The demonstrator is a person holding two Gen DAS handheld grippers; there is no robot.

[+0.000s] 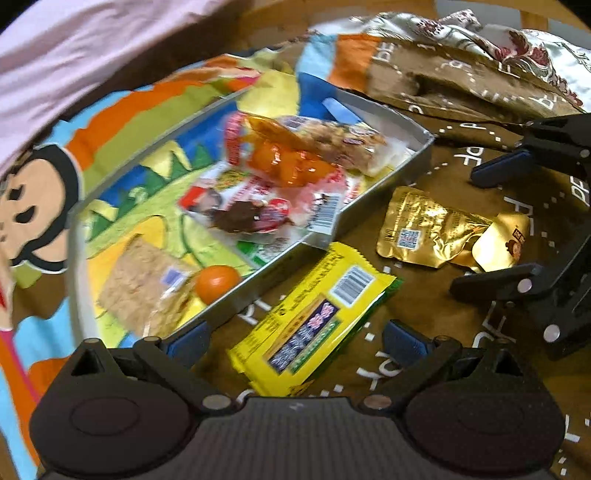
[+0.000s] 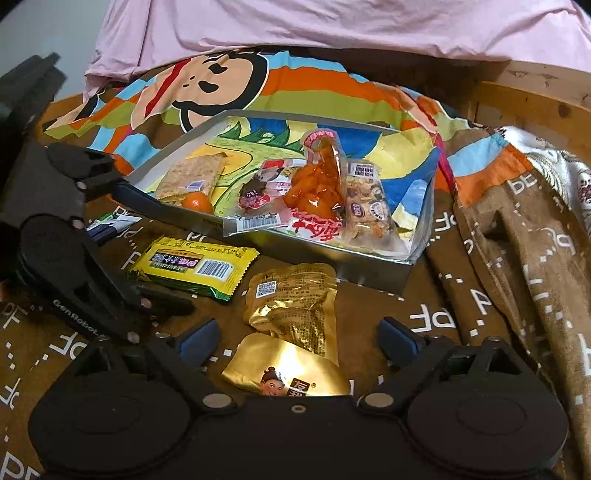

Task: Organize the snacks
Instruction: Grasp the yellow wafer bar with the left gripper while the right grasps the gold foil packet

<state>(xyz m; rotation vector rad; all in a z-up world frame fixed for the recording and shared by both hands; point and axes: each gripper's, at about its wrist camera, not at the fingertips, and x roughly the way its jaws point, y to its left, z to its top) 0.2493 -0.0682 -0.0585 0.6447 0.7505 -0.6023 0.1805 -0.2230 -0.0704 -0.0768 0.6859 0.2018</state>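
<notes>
- Tin tray on the brown blanket holds several snacks.
- Yellow packet and gold pouches lie just outside the tray's near wall.
- Left gripper: jaws released over the yellow packet.
- Right gripper: jaws spread, gripping nothing, gold pouches between them.

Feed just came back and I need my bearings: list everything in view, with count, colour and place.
shallow cardboard tray: one, grey rim, on the blanket
snack packets in tray: about four, clear, red, orange; cracker packet
small round orange sweet: one, in the tray
yellow-green foil packet: one, on the blanket beside the tray
gold foil pouches: two, on the blanket ahead of the right tongs
brown lettered blanket: one
pink cloth: behind
left tongs: open
right tongs: open
</notes>
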